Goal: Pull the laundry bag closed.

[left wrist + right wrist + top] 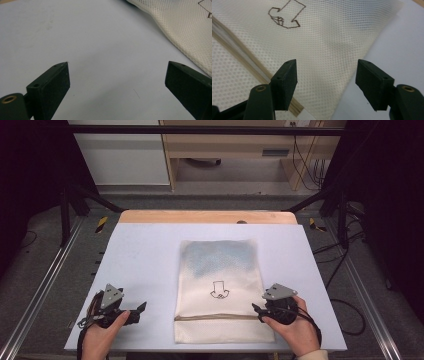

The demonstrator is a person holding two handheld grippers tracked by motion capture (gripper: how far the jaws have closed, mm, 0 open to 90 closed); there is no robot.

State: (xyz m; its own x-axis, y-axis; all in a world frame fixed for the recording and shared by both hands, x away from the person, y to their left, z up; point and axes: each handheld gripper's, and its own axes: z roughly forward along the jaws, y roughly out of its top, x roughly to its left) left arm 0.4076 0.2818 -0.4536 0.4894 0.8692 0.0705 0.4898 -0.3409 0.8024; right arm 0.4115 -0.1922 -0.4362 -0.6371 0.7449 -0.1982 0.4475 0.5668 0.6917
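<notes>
Mesh bag [220, 290] lies centre frame; your right gripper [257, 311] nears its lower right edge, jaws apart, unclamped. Left gripper [142, 308] waits, jaws apart. Next: likely pinch that edge.

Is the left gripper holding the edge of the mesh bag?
No, the left gripper has its jaws open over the bare table, and the mesh bag lies off to one side.

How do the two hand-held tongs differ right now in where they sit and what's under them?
The left tongs sit apart from the cream mesh bag, over bare pale blue table; the right tongs reach the bag's right edge, near its tan zipper band. The left jaws stand wider apart than the right ones. Both are black, open, holding nothing.
</notes>
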